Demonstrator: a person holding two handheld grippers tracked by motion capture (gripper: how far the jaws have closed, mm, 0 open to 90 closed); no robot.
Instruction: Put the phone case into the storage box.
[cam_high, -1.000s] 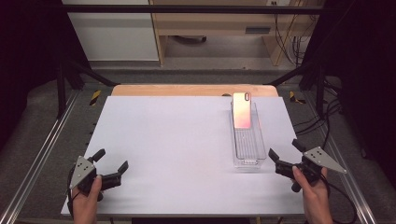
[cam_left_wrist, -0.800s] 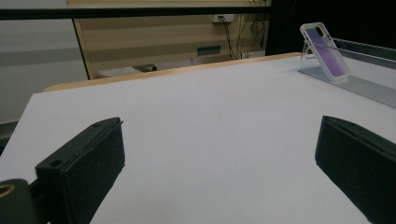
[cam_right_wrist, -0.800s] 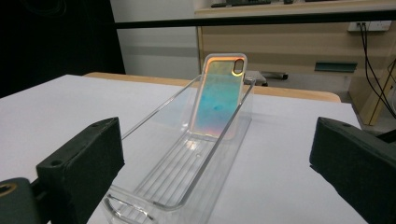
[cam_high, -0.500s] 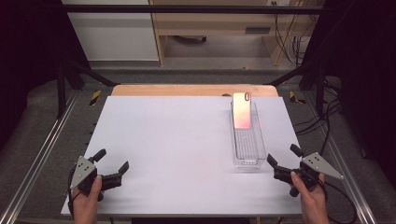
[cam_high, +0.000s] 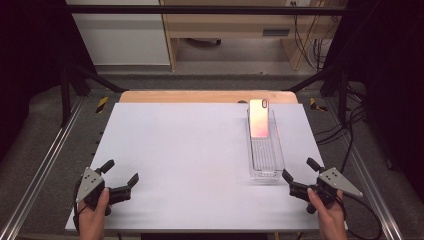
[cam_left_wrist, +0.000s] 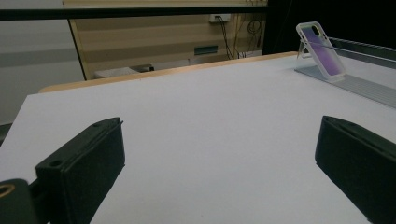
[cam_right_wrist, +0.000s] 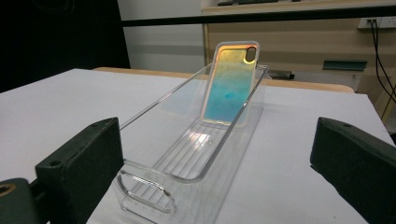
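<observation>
Tray (cam_high: 265, 150): clear, long, on white table (cam_high: 190, 150). Phone case (cam_high: 259, 117) leaned upright inside tray's far end, its foot blurred behind ribbed wall. Right gripper (cam_high: 303, 176) just beside tray's near end, jaws spread, empty. Left gripper (cam_high: 121, 173) well apart from tray, jaws spread, empty

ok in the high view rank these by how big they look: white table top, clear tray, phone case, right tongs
1. white table top
2. clear tray
3. and 4. phone case and right tongs: they look alike in size, and the tongs sit nearer the camera, so no firm order.
</observation>
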